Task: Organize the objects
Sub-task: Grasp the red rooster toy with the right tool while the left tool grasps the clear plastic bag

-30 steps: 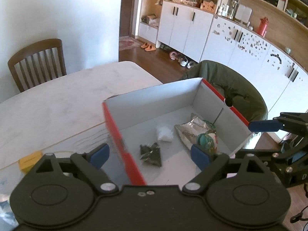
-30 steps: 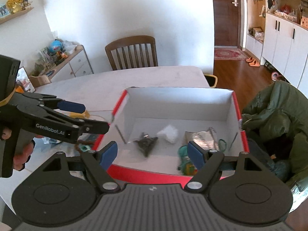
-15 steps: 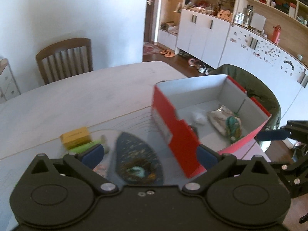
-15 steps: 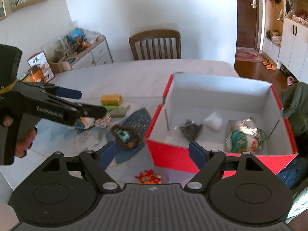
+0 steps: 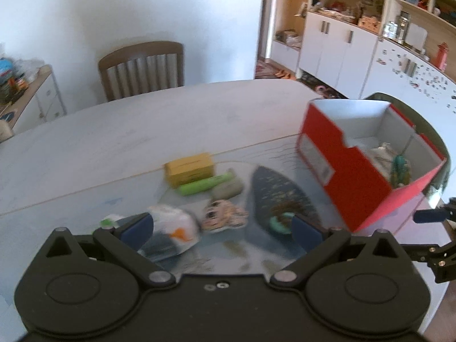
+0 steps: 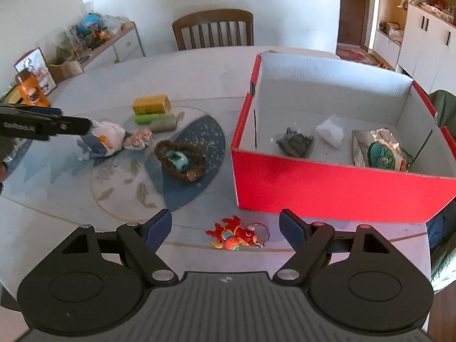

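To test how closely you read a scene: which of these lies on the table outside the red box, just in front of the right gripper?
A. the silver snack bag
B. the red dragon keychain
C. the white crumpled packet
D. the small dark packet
B: the red dragon keychain lies on the table between the right gripper and the red box; the other three lie inside the box.

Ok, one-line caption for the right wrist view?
Open right gripper hovers above a red dragon keychain, beside the red box on the table.
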Demonstrator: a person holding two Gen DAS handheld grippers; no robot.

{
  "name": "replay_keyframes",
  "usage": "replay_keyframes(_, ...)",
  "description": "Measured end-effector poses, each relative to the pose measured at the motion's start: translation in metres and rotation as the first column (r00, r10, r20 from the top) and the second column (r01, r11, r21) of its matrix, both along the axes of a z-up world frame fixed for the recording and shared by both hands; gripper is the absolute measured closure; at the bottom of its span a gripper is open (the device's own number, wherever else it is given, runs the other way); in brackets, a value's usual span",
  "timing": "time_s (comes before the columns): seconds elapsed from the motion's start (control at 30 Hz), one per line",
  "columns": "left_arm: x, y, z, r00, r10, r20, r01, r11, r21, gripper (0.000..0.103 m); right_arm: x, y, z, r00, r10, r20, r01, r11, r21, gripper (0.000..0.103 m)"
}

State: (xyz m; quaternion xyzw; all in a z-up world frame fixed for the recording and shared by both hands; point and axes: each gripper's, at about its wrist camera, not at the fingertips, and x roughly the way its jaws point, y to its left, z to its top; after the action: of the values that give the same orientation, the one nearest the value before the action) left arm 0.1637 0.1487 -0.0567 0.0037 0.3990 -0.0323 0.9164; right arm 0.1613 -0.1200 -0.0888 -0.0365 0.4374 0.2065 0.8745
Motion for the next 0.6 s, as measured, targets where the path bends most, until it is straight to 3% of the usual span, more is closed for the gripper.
replay_keyframes(0.13, 0.005, 0.028, -0.009, 0.998, 0.050, -0.029, -0.051, 0.998, -0.031, 0.001, 0.001, 0.006, -0.013, 1.000, -0.005, -0.009, 0.005, 1.000, -0.022, 0.021)
replay_keyframes(0.3, 0.014, 0.058, -0.021, 0.996, 0.084, -0.038, -0.085, 0.996, -0.019, 0.001, 0.006, 0.016, -0.029, 1.000, -0.004, -0.031, 0.003, 0.999, -0.050, 0.021)
replay_keyframes(0.6, 0.035, 0.085, -0.040, 0.996, -0.081, -0.040, 0.083, 0.995, 0.049, 0.001, 0.018, 0.028, -0.043, 0.998, 0.006, -0.060, -0.010, 0.998, -0.069, 0.021)
